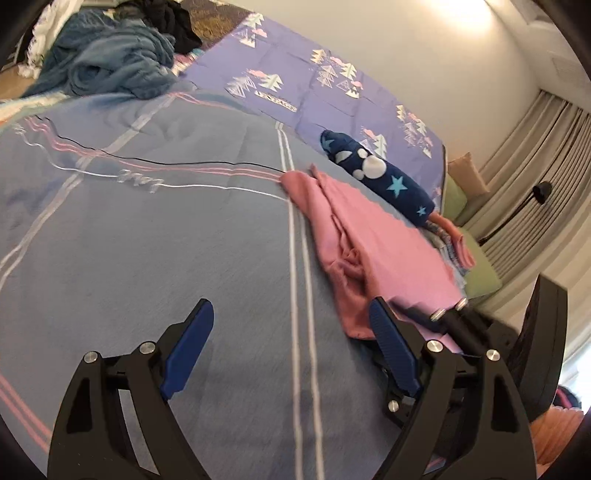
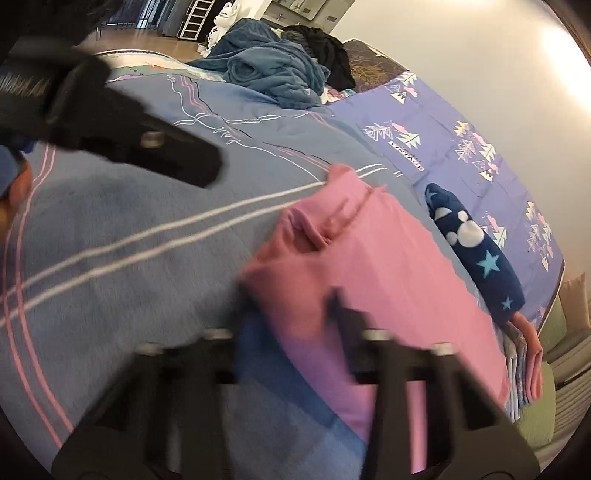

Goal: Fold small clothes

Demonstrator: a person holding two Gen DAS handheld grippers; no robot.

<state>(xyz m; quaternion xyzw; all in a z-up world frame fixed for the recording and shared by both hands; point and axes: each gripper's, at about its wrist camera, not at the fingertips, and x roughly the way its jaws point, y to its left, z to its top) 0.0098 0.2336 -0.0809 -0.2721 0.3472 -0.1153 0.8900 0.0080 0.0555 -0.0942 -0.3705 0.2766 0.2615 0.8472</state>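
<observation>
A pink garment (image 1: 373, 240) lies partly folded on the blue-grey bedcover (image 1: 147, 240), to the right of its white stripes. My left gripper (image 1: 291, 314) hovers open over bare cover, its right pad just beside the garment's near edge, nothing between its pads. My right gripper (image 1: 448, 314) reaches in from the right at the garment's near corner. In the blurred right wrist view, the pink garment (image 2: 369, 258) runs between the closely set jaws of my right gripper (image 2: 295, 321), which looks shut on it. A black finger (image 2: 177, 155) of my left gripper crosses the upper left.
A rolled navy garment with stars (image 1: 376, 173) lies beyond the pink one. Folded clothes (image 1: 454, 243) are stacked at the bed's right edge, above a green seat (image 1: 480, 280). A blue blanket heap (image 1: 110, 66) and black clothes (image 1: 173, 22) sit far left on the purple tree-print sheet (image 1: 314, 85).
</observation>
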